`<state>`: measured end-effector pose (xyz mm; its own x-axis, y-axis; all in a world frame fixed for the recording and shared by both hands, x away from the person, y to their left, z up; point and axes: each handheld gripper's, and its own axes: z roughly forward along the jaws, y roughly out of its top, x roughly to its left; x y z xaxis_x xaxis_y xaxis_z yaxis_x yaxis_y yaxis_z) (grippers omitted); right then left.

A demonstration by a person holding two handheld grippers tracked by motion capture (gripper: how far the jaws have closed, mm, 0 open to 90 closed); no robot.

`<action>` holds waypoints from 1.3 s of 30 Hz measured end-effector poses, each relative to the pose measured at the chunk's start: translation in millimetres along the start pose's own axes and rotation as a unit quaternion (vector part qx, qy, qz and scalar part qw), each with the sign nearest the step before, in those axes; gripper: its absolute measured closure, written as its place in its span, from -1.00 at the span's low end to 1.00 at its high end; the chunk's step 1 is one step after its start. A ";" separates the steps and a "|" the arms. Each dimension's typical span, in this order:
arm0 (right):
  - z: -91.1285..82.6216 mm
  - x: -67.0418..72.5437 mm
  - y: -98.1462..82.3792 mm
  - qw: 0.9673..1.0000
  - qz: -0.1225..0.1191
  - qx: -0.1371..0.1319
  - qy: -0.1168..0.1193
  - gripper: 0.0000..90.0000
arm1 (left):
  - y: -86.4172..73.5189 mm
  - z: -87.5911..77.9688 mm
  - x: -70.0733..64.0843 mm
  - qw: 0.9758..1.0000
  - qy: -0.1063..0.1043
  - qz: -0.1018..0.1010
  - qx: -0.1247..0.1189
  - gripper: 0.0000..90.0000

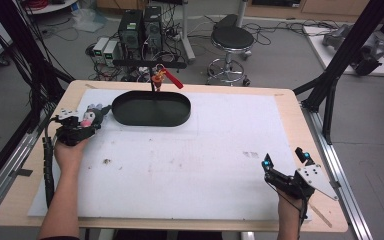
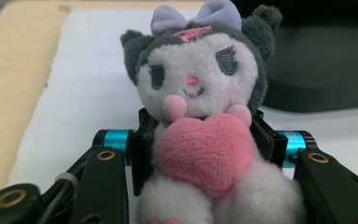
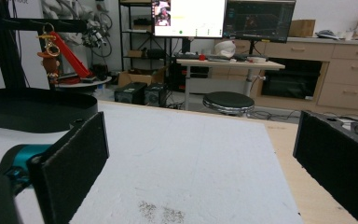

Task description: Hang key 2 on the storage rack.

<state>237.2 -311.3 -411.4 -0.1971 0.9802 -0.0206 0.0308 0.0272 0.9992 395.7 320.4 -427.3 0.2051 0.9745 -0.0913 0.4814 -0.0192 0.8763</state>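
A plush toy [image 2: 200,93] with a white face, grey ears, a lilac bow and a pink heart sits between the jaws of my left gripper [image 2: 203,144], whose pads press on its body from both sides. From above, the left gripper [image 1: 87,120] holds the plush toy [image 1: 91,116] at the table's left, just beside the black oval tray [image 1: 180,117]. My right gripper [image 1: 285,161] rests near the front right of the white mat [image 1: 205,155], open, with nothing between its wide-spread pads [image 3: 74,158].
A black stand [image 1: 150,63] behind the tray carries a small figure with a red strap [image 1: 166,77]. The tray's rim [image 3: 51,116] lies left ahead in the right gripper view. A stool [image 1: 232,37] and computers stand beyond the table. Small specks [image 1: 106,161] mark the mat.
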 end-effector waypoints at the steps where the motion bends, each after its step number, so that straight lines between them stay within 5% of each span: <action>1: 0.0 0.1 0.1 1.000 0.001 0.000 0.000 -0.95 | 1.3 -2.3 -1.5 1.000 -0.001 0.004 -0.008 0.16; 12: -0.3 -0.1 0.8 1.000 0.001 -0.004 0.000 -0.94 | 15.0 -27.2 -17.8 0.997 0.003 0.035 -0.075 0.16; 17: -0.6 0.4 1.5 1.000 0.002 -0.005 0.000 -0.95 | 20.4 -41.0 -28.4 0.992 0.012 0.056 -0.110 0.16; 26: -0.8 0.9 2.0 1.000 0.002 -0.006 0.003 -0.94 | 31.3 -59.4 -38.8 0.986 0.008 0.050 -0.161 0.16; 39: -1.3 0.2 2.7 1.000 0.001 -0.010 0.002 -0.95 | 68.3 -75.9 -68.1 0.974 -0.009 0.057 -0.218 0.16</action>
<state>236.0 -311.3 -408.6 -0.2014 0.9793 -0.0183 0.0111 0.0209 0.9997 349.9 269.7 -325.3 0.2526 0.9675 0.0137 0.0470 -0.0264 0.9985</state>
